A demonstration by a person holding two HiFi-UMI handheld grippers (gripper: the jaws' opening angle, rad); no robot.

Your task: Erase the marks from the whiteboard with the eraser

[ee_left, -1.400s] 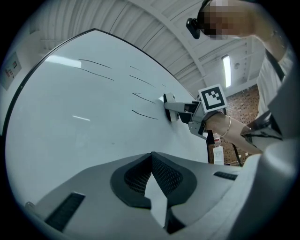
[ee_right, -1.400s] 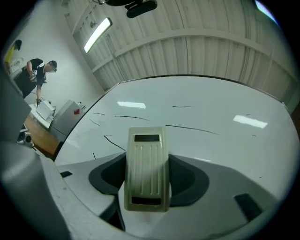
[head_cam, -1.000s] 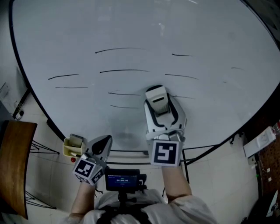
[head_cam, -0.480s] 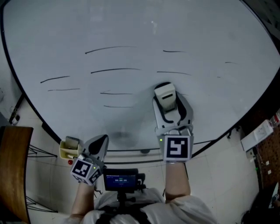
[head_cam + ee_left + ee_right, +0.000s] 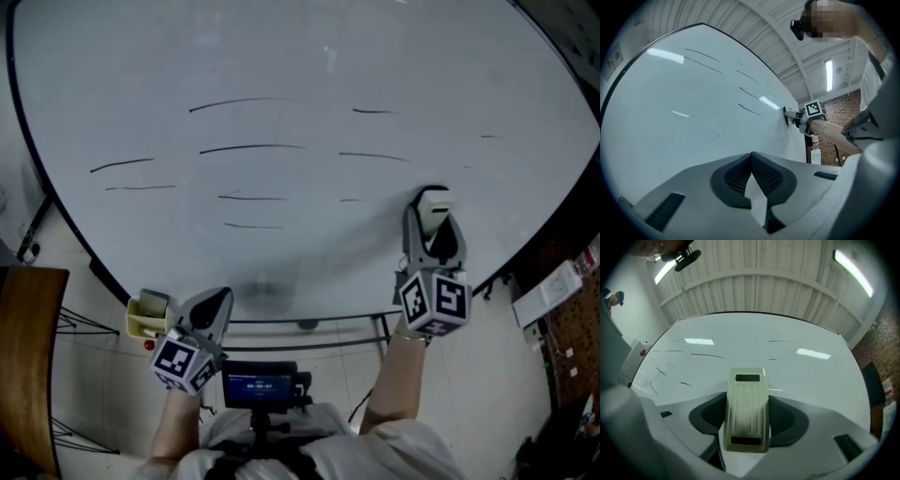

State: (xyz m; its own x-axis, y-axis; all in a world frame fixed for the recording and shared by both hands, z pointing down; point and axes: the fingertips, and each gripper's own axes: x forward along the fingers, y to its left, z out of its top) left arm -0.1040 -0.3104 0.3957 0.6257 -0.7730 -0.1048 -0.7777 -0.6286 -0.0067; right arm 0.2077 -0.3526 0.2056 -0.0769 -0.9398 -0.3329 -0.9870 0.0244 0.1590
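The whiteboard (image 5: 281, 56) fills the head view and carries several short black marks (image 5: 251, 147) across its middle. My right gripper (image 5: 432, 217) is shut on the cream eraser (image 5: 433, 205), pressed to the board at its lower right. In the right gripper view the eraser (image 5: 746, 408) sits between the jaws against the whiteboard (image 5: 811, 376), with marks (image 5: 707, 355) to the left. My left gripper (image 5: 214, 307) hangs below the board's lower edge, jaws closed on nothing; the left gripper view shows its jaws (image 5: 752, 187) meeting and the right gripper (image 5: 799, 117) far off on the board.
A yellow holder (image 5: 150, 314) hangs at the board's lower left edge. A brown wooden panel (image 5: 28, 356) stands at far left. A black stand frame (image 5: 375, 328) runs under the board. A brick wall (image 5: 572, 347) lies at right.
My right gripper has slid the eraser rightward along the board, from the centre to the lower right. The left gripper has stayed put.
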